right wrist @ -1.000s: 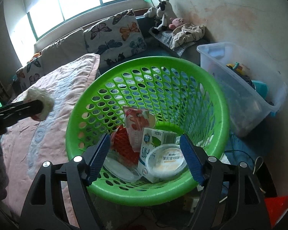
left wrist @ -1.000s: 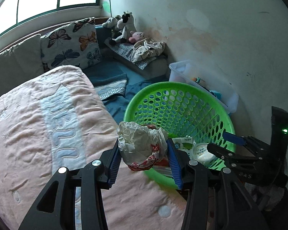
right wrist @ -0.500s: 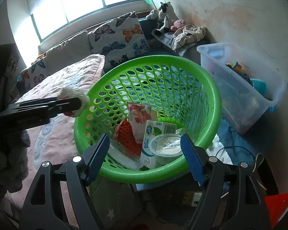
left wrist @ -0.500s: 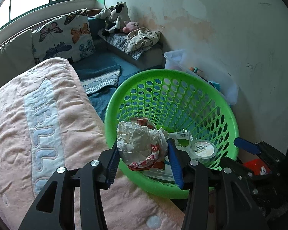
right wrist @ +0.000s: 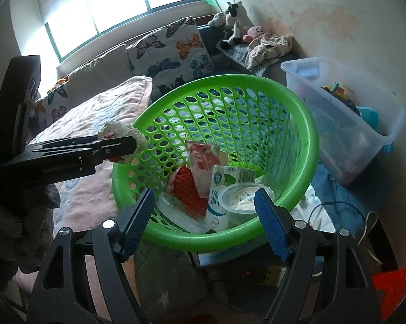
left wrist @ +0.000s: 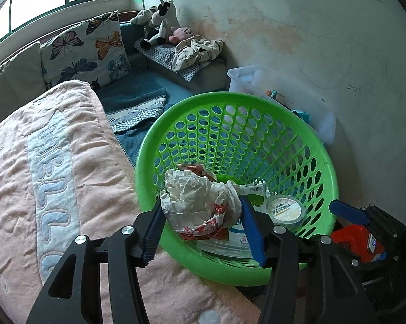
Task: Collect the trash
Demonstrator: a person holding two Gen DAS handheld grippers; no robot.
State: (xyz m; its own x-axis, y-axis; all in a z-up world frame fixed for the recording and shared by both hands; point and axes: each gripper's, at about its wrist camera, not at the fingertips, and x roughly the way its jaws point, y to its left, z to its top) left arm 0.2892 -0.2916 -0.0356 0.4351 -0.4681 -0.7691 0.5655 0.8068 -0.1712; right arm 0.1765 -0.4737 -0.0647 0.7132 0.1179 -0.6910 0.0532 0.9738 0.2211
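Note:
A crumpled white wrapper with red print (left wrist: 200,202) sits between the blue pads of my left gripper (left wrist: 201,228), just over the near rim of the green plastic basket (left wrist: 330,167). The jaws are opening, and both pads still touch the wrapper. From the right wrist view, the left gripper (right wrist: 132,143) reaches in from the left at the basket's (right wrist: 311,135) edge. A milk carton (right wrist: 219,189), a lidded cup (right wrist: 240,199), a red and white packet (right wrist: 203,164) and red mesh (right wrist: 186,191) lie inside. My right gripper (right wrist: 203,224) is open and holds nothing, at the basket's near rim.
A pink quilt (left wrist: 40,175) covers the bed left of the basket. Against the wall on the right stands a clear plastic bin (right wrist: 346,124) of toys. Butterfly pillows (left wrist: 86,51) and plush toys (left wrist: 162,24) are at the back. Cables (right wrist: 338,216) lie on the floor.
My left gripper carried the wrapper rightward and lower, from beside the basket to over its near rim. Its jaws have widened slightly. The right gripper has kept still.

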